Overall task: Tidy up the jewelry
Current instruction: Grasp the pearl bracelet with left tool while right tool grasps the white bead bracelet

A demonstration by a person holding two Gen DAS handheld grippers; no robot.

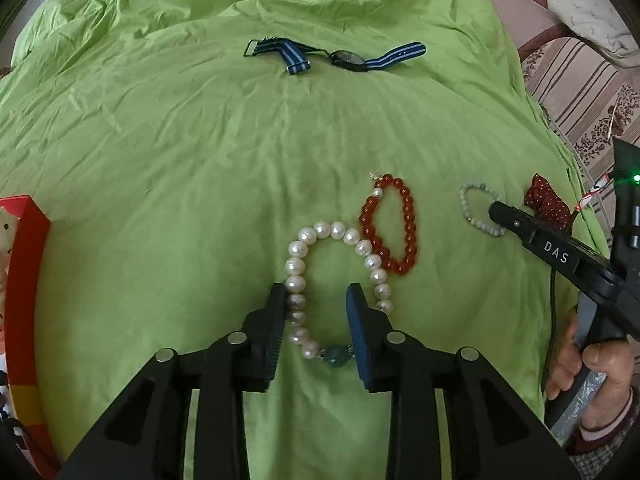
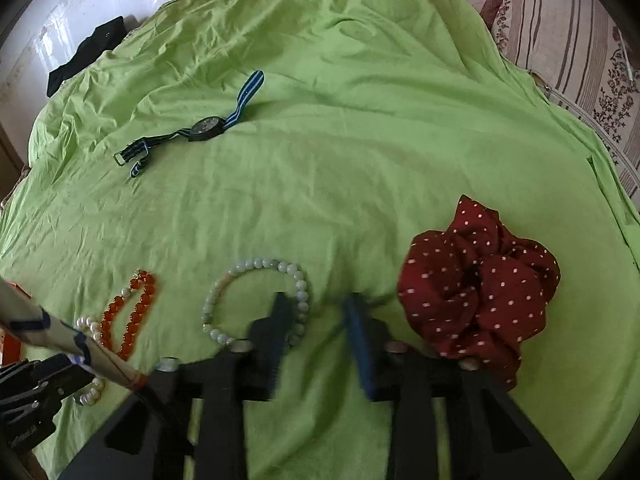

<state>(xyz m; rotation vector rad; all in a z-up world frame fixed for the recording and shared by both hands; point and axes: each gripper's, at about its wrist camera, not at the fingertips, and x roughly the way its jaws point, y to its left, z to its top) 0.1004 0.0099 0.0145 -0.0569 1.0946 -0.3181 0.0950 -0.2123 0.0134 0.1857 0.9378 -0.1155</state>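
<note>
A white pearl bracelet (image 1: 298,252) with a green bead lies on the green cloth (image 1: 200,160). My left gripper (image 1: 318,292) is open, its jaws astride the bracelet's left strand. A red bead bracelet (image 1: 408,224) touches the pearls on their right. A pale jade bracelet (image 2: 218,300) lies under my right gripper (image 2: 318,300), which is open with its left finger over the bracelet's right side. The jade bracelet also shows in the left wrist view (image 1: 464,200). A blue-striped watch (image 1: 348,58) lies farther back. A dark red dotted scrunchie (image 2: 480,292) lies right of the right gripper.
A red and white box (image 1: 24,280) stands at the left edge of the cloth. A striped, flowered sofa (image 2: 568,40) is beyond the cloth's right edge. A black object (image 2: 88,52) lies at the far left corner.
</note>
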